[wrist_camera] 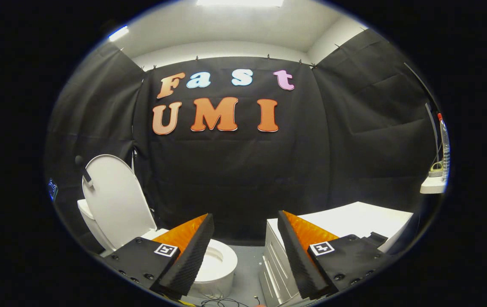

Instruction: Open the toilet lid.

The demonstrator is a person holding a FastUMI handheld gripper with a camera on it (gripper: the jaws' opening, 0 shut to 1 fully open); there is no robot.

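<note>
Black cloth walls enclose the booth. Nearest, the claw (240, 251) is held spread, gripping nothing. Beyond its left finger, the white oval plastic toilet lid (113, 198) stands raised; if nudged forward, it could be slammed onto the white bowl (217, 264).

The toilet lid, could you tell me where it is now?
The toilet lid stands raised against the tank, beyond the open gripper, behind the bowl.

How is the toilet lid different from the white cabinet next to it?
The toilet lid is rounded and stands upright, raised above the bowl; the white cabinet is boxy with a flat top. The lid is beyond the open gripper's one finger, the cabinet beyond the other. Both are white.
</note>
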